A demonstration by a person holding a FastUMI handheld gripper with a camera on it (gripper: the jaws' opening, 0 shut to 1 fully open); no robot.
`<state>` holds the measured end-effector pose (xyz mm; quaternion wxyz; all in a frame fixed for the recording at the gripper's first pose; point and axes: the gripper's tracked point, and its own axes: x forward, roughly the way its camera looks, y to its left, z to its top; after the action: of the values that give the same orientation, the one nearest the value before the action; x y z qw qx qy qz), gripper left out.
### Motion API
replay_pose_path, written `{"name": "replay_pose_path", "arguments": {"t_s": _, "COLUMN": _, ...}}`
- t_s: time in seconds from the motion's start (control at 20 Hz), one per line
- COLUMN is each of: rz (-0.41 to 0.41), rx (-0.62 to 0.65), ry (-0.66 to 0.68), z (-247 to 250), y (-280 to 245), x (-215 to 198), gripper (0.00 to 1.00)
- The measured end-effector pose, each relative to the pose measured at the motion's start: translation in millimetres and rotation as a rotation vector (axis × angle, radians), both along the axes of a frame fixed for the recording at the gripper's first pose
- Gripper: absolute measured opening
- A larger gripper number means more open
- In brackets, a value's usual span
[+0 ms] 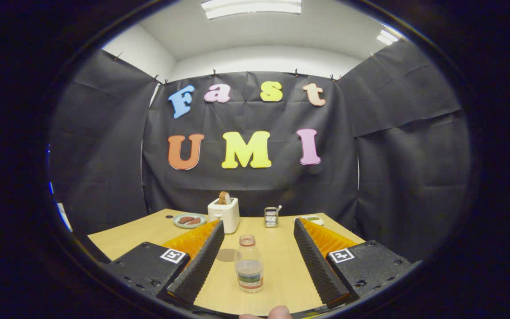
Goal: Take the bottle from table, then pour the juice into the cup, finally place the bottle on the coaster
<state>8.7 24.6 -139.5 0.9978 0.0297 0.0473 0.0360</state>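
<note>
The claw [255,261] stands wide open, and the bottle [249,263] is upright between its fingers, untouched. It looks light, smooth and slippery; better grip the labelled lower body.

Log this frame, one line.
phase: approach | gripper: open, bottle between fingers, untouched | coaster: bare | cup: beyond

The bottle [249,264] is clear, glossy plastic with a paper-like label, standing on a pale wood-grain table [281,274] with a matt finish. On either side of it, the spread fingers [197,261] of the gripper [255,239] carry black ribbed, rubbery-looking pads backed by orange plastic. Beyond the bottle stand a smooth white toaster [224,214] and a shiny metal holder [271,216].
</note>
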Motion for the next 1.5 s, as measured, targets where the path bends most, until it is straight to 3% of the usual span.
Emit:
{"name": "replay_pose_path", "arguments": {"t_s": 0.2, "rz": 0.049, "rx": 0.033, "ry": 0.098, "z": -60.8, "y": 14.2, "x": 3.9, "gripper": 1.0}}
{"name": "replay_pose_path", "arguments": {"t_s": 0.55, "rz": 0.031, "rx": 0.031, "ry": 0.204, "z": -121.0, "y": 11.4, "x": 30.3, "gripper": 1.0}}
{"name": "replay_pose_path", "arguments": {"t_s": 1.4, "rz": 0.03, "rx": 0.09, "ry": 0.368, "z": -182.9, "y": 36.4, "x": 84.0, "gripper": 1.0}}
{"name": "replay_pose_path", "arguments": {"t_s": 1.5, "rz": 0.017, "rx": 0.088, "ry": 0.367, "z": -180.4, "y": 35.1, "x": 86.3, "gripper": 0.95}}
